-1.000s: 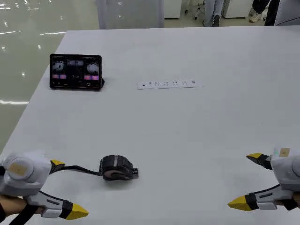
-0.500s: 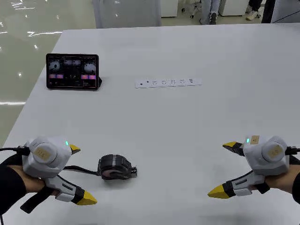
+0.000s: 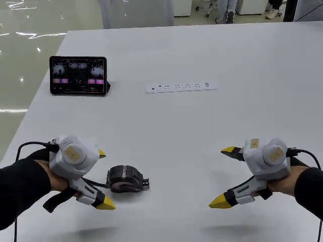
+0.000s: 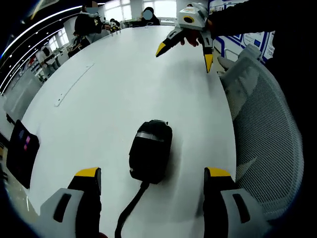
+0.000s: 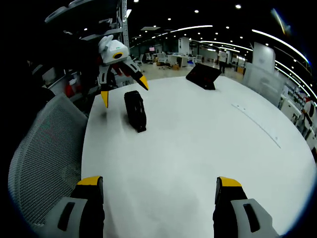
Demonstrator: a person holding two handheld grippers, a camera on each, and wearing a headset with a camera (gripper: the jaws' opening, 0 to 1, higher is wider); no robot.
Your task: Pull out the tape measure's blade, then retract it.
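The left gripper (image 3: 103,179) is held low over the table (image 3: 202,131), and its two yellow-tipped jaws are spread wide and hold nothing. The tape measure (image 3: 126,179) lies on the table just in front of these jaws. In the left gripper view it sits in the gap between the two tips and a little ahead of them, and neither jaw seems to touch it. It is a black case with a grey band. A black strap (image 4: 130,210) runs from the case back toward the left gripper. A small dark tip sticks out of the case on the side that faces the right gripper.

The right gripper (image 3: 223,176) is well apart from the tape measure, on the other side of the table. Its jaws are also spread wide and grip nothing.

Farther away, a tablet (image 3: 78,75) with a lit screen stands near the left edge of the table. A white power strip (image 3: 181,86) lies flat near the middle. A grey mesh chair (image 4: 267,129) stands beside the table.
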